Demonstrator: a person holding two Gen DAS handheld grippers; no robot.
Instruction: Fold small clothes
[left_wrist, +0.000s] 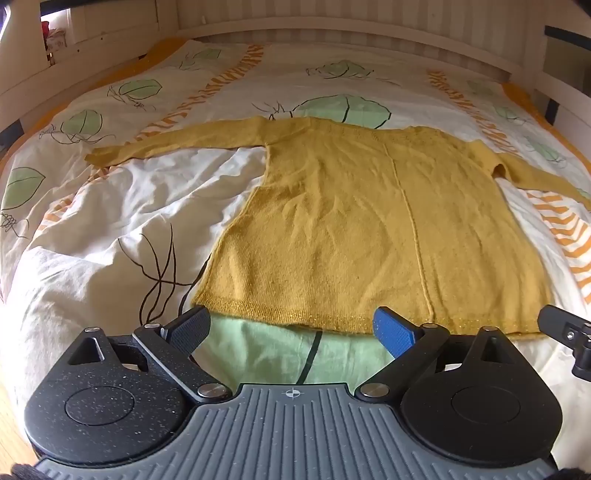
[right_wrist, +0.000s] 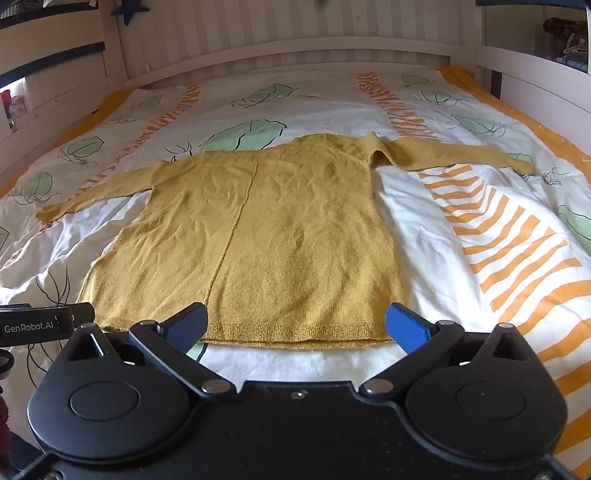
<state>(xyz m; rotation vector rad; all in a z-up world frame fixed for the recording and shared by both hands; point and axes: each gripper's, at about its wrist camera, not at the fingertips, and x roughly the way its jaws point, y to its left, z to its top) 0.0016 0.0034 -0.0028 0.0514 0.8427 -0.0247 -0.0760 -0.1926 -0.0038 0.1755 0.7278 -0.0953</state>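
Observation:
A mustard-yellow knitted sweater (left_wrist: 369, 221) lies flat on the bed with both sleeves spread out sideways and its hem toward me; it also shows in the right wrist view (right_wrist: 258, 240). My left gripper (left_wrist: 291, 328) is open and empty, hovering just short of the hem near the sweater's left half. My right gripper (right_wrist: 297, 328) is open and empty, just short of the hem near the right half. The right gripper's tip (left_wrist: 565, 332) shows at the right edge of the left wrist view, and the left gripper's body (right_wrist: 40, 325) at the left edge of the right wrist view.
The sweater lies on a rumpled white duvet (left_wrist: 110, 221) printed with green leaves and orange stripes; it also shows in the right wrist view (right_wrist: 461, 240). A white wooden bed frame (right_wrist: 295, 55) and striped wall enclose the far side. Shelves (right_wrist: 48, 48) stand at the left.

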